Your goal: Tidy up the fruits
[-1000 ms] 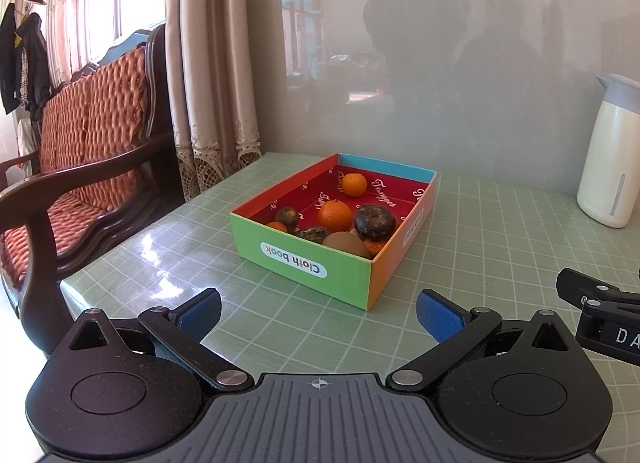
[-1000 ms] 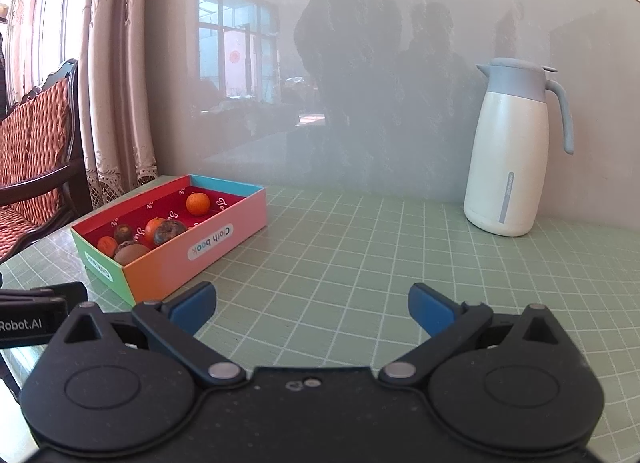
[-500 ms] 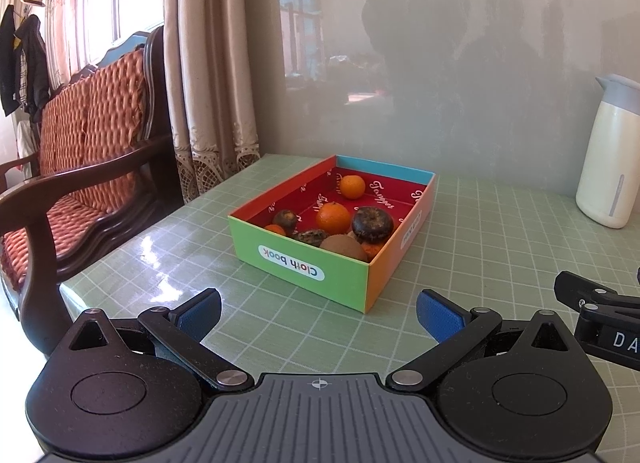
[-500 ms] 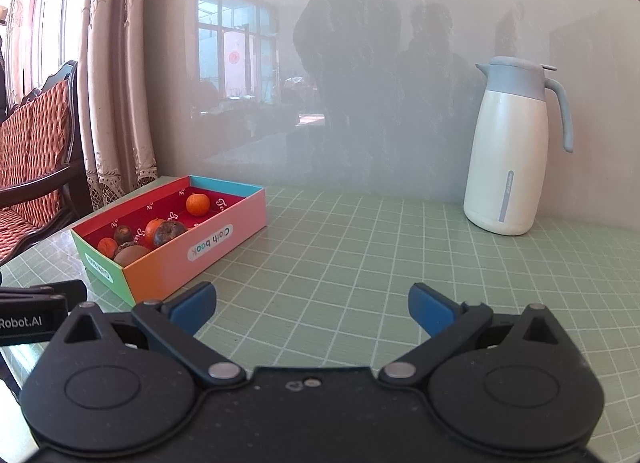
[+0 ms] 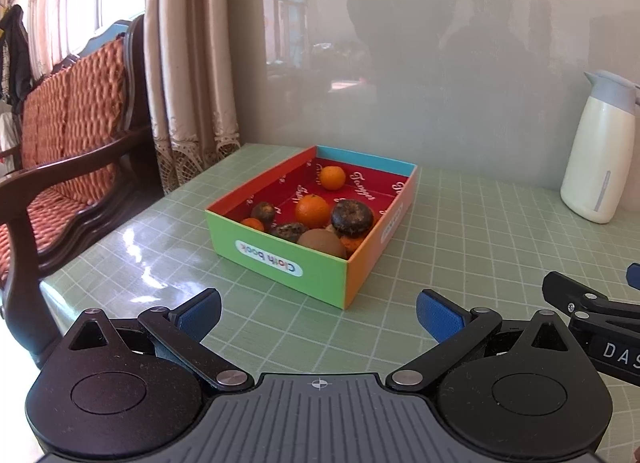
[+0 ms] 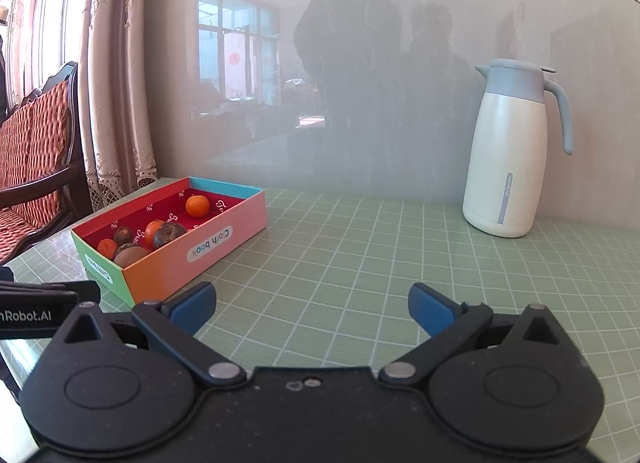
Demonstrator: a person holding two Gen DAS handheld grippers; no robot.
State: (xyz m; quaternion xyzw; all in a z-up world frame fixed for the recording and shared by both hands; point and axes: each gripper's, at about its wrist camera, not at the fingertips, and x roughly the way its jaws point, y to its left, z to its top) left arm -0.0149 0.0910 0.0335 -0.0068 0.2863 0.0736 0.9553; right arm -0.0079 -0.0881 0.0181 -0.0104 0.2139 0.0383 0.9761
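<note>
Although the box (image 5: 316, 219) sits in plain sight on the bench (image 5: 460, 247), its near wall hides the lower parts of the fruit at the front, so the brown fruit (image 5: 322, 243) shows only its top and a small orange piece (image 5: 352, 242) beside it is hard to make out. Further back in the box lie a dark wrinkled fruit (image 5: 352, 217), an orange (image 5: 312, 210) just beside it, another orange (image 5: 332, 177) near the far wall, and two more dark fruits (image 5: 263, 212) at the left that I cannot identify. In the left view the white jug (image 5: 598, 151) is cut off at the frame edge; the right view shows it whole (image 6: 510, 151), standing upright well apart from the box (image 6: 176, 239).

No hand or sleeve is in either view, only the black bodies of the tools. Both are held low over the bench, side by side, pointing toward the far wall.

The left claw (image 5: 318, 309) is spread wide with nothing between its blue pads (image 5: 200, 309), and the box stands ahead of it, apart from the tips. The right claw (image 6: 312, 303) is likewise wide apart and empty, with bare bench between its pads (image 6: 430, 309) and the box off to its left. An edge of each tool pokes into the other's view.
</note>
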